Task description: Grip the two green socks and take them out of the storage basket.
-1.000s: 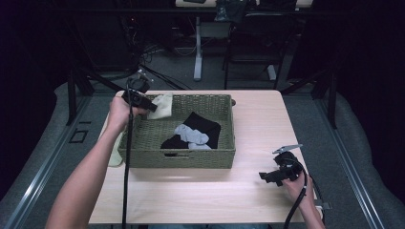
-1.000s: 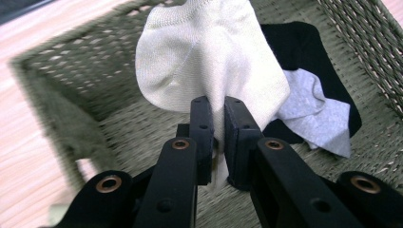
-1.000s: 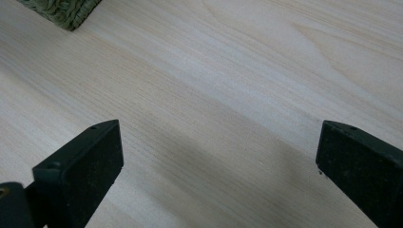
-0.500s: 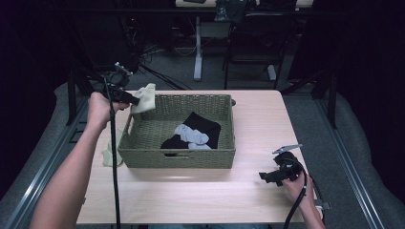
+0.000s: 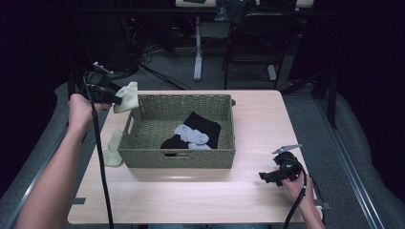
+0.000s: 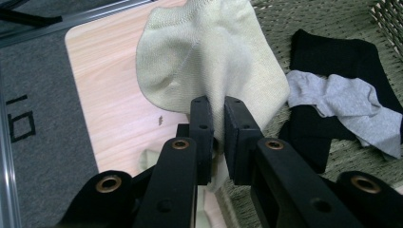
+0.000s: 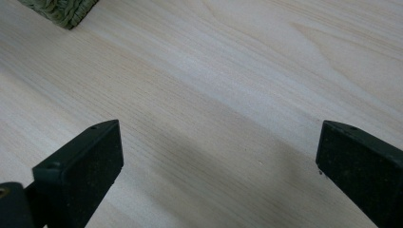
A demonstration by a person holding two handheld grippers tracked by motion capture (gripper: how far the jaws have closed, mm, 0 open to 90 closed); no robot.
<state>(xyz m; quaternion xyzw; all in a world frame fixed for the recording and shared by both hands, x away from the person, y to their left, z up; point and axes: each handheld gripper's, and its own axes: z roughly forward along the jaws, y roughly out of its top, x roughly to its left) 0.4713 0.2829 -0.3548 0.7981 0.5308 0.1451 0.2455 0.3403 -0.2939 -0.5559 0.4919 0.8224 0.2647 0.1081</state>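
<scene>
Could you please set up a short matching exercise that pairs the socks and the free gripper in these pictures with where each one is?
Things:
1. cream sock
2. grey sock
3. second cream sock
4. right gripper

Places:
A. on the table left of the basket
B. low over bare table, jaws open
C. pinched in the left gripper
D. inside the basket, on black socks

Pairs: 1-C, 2-D, 3-A, 4-B

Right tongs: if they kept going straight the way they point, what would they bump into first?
Most likely the bare light wooden table. The right tongs stand wide open with nothing between them, aimed down at the wood. A corner of the woven green basket lies farther off to one side, probably missed.
</scene>
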